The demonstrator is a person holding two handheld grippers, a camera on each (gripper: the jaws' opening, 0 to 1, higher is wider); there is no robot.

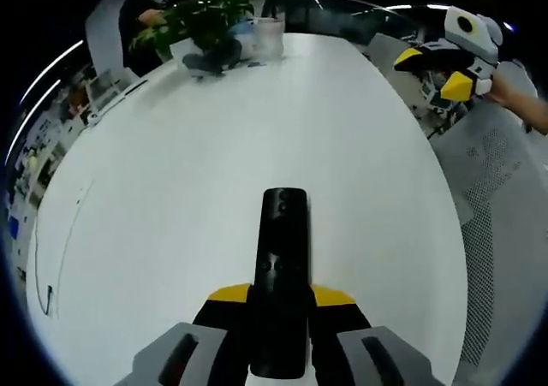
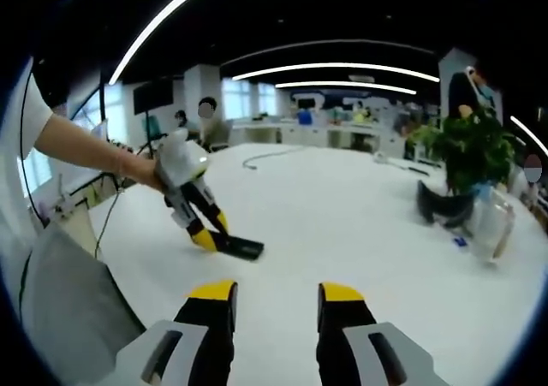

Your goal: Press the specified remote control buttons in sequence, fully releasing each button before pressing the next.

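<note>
Left gripper view is showing the left gripper clamping its fingers on the black remote control above the white tabletop, while the right gripper, fingers parted and empty, is hovering well apart, so seemingly no button is being pressed yet.

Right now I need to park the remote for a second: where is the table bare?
Bare white table stretches from the remote, held in the left hand-held gripper, towards the potted plant. The crowded end is by the plant and clear container; a cable lines one edge.
</note>
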